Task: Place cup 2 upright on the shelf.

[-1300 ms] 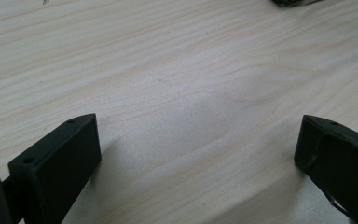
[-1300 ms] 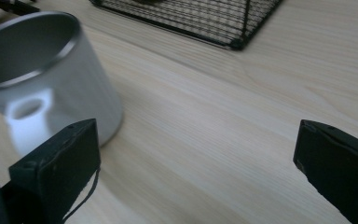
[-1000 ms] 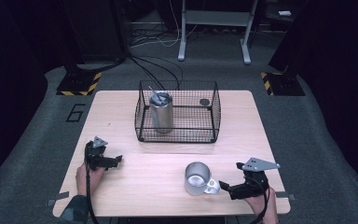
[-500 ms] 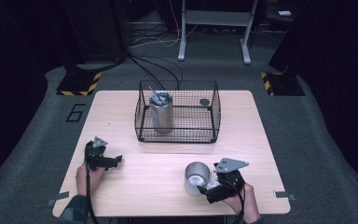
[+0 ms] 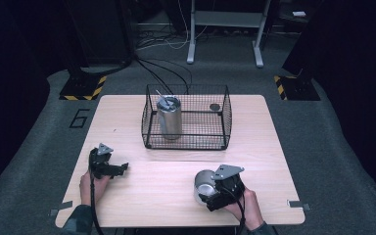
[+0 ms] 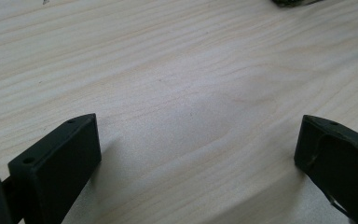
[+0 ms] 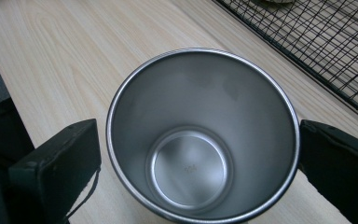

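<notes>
Right gripper (image 7: 198, 154): I have its jaws wide, flanking the cup (image 7: 200, 135), one touching | left gripper (image 6: 198, 154): wide, empty | floor mark (image 5: 80, 118): "6"

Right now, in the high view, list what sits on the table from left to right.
Left tool → lidded steel cup in the wire basket → open steel cup → right tool beside it.

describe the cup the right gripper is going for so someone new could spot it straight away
On the wooden table, look to the near edge in front of the black wire basket. The open steel cup stands there between the wide jaws of the right gripper. Unlike the lidded steel tumbler inside the basket, it stands outside, open-topped and empty.
</notes>
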Available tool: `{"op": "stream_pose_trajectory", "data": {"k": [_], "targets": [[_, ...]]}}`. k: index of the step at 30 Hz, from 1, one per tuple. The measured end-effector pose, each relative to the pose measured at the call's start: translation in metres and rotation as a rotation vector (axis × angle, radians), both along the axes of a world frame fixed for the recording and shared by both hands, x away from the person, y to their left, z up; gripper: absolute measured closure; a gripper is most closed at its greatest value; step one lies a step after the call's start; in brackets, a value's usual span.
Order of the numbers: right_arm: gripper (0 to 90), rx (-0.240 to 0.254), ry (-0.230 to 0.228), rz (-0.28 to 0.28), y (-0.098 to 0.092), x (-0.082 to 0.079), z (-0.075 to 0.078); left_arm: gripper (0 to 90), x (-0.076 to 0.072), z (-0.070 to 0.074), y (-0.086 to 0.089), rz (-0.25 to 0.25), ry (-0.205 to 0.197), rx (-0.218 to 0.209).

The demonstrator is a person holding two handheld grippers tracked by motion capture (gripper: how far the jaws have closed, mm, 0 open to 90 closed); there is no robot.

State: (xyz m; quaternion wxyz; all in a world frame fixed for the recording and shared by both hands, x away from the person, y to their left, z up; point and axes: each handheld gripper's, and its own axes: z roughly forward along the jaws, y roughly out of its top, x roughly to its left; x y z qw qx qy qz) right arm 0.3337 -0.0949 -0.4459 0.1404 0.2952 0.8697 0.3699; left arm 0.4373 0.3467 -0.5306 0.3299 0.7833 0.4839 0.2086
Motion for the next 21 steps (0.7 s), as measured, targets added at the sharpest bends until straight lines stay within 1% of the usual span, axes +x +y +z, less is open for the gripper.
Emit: {"op": "stream_pose_trajectory", "data": {"k": [1,2,5,6,8,10,12,18,19,21], "targets": [[2.8,-0.001,0.006,-0.007,0.0010,0.0002,-0.0003,0.4,0.0000,0.0000,0.0000,0.000,0.000,0.000],[3.6,-0.006,-0.003,-0.010,0.0018,0.0011,-0.0011,0.4,0.0000,0.0000,0.0000,0.000,0.000,0.000],[3.8,-0.018,0.014,-0.007,0.0038,0.0029,-0.0012,0.4,0.0000,0.0000,0.0000,0.000,0.000,0.001],[3.9,-0.023,0.000,0.002,0.0036,0.0038,-0.0017,0.4,0.0000,0.0000,0.0000,0.000,0.000,0.000],[3.9,-0.017,-0.003,-0.004,0.0044,0.0039,-0.0026,0.4,0.0000,0.0000,0.0000,0.000,-0.001,0.001],[4.2,-0.019,0.012,-0.016,0.0056,0.0034,-0.0042,0.4,0.0000,0.0000,0.0000,0.000,0.000,0.000],[4.4,-0.012,0.003,-0.021,0.0060,0.0032,-0.0047,0.4,0.0000,0.0000,0.0000,0.000,0.000,0.000],[5.2,-0.014,-0.001,-0.019,0.0057,0.0037,-0.0050,0.4,-0.0002,-0.0001,-0.0003,0.002,0.002,-0.004],[5.3,-0.006,-0.008,-0.021,0.0059,0.0041,-0.0055,0.4,-0.0002,-0.0001,-0.0003,0.002,0.002,-0.004],[5.4,-0.016,-0.006,-0.014,0.0057,0.0051,-0.0047,0.4,-0.0001,-0.0001,-0.0003,0.002,0.002,-0.004]]}}
